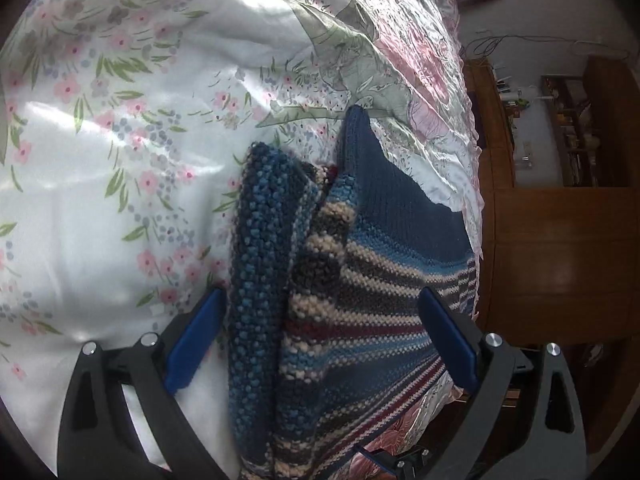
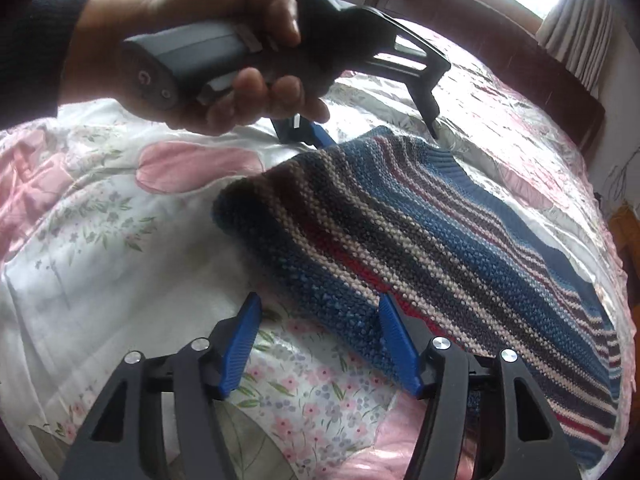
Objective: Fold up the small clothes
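Lying bunched across the centre and lower right of both views, the striped knit sweater (image 2: 420, 240) rested on the floral bedspread (image 2: 120, 240), doubled over itself with a thick rolled fold along its near edge. It looked heavy and soft, banded in blue, grey, cream and red, with a plain blue ribbed hem. The fold seemed mid-way, the garment not yet squared. The left gripper (image 1: 320, 336) stood wide open, straddling the knit; the right gripper (image 2: 320, 344) was likewise open, one pad (image 2: 398, 344) touching the fold. Next, each would probably need to close on an edge. A hand (image 2: 208, 52) held the left gripper's handle at upper left.
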Available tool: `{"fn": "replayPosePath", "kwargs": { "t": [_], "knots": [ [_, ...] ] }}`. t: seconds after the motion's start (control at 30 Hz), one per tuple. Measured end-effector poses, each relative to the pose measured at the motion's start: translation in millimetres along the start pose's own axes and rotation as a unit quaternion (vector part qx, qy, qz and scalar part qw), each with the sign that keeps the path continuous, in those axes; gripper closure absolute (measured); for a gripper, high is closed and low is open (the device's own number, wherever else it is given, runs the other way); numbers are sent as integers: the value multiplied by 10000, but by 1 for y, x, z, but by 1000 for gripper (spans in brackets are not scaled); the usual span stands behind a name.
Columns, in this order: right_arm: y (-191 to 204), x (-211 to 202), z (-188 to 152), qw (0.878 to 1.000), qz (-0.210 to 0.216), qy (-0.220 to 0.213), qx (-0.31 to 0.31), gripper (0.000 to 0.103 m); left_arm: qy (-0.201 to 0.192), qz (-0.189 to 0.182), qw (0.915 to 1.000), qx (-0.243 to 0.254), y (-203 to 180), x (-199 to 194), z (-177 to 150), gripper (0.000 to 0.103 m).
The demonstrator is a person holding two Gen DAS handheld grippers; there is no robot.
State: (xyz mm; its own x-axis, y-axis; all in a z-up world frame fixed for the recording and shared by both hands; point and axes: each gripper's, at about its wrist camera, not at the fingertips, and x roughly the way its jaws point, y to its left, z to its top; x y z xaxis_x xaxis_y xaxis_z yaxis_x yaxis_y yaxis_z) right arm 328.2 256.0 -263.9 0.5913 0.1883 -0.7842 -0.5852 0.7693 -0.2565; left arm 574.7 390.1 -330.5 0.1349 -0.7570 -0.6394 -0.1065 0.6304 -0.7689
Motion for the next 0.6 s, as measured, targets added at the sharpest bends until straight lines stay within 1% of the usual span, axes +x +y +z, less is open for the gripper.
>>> {"fn": "replayPosePath", "kwargs": {
  "t": [0.03,0.13,0.27,0.3,0.33,0.43,0.47,0.5,0.53,0.57,0.6],
  "knots": [
    [5,2,2,9999,-131,-29,-77,39,49,36,10000,37,-2,3,2,7],
    [16,9,9,9987,-417,-133,-265,38,166,148,9996,150,-8,11,7,7],
    [32,20,24,9948,-828,-262,-526,37,195,197,9995,172,-12,17,15,9],
    [35,23,28,9935,-942,-291,-573,37,192,192,9995,166,-13,19,18,10],
    [40,24,31,9925,-1021,-296,-608,37,186,262,9993,177,-13,20,19,24],
    [45,28,38,9912,-1162,-314,-552,37,233,421,9988,45,-5,21,23,54],
    [44,29,39,9918,-1147,-306,-478,39,237,458,9987,26,-4,20,23,58],
    [41,32,40,9927,-1105,-307,-378,41,237,455,9987,23,-3,19,23,64],
    [38,34,41,9936,-1056,-295,-290,52,213,464,9987,15,-2,18,23,69],
    [37,34,40,9942,-1009,-302,-237,61,176,463,9988,12,-2,16,22,71],
    [36,34,40,9943,-994,-322,-209,65,139,479,9988,15,-3,14,22,75]
  ]
}}
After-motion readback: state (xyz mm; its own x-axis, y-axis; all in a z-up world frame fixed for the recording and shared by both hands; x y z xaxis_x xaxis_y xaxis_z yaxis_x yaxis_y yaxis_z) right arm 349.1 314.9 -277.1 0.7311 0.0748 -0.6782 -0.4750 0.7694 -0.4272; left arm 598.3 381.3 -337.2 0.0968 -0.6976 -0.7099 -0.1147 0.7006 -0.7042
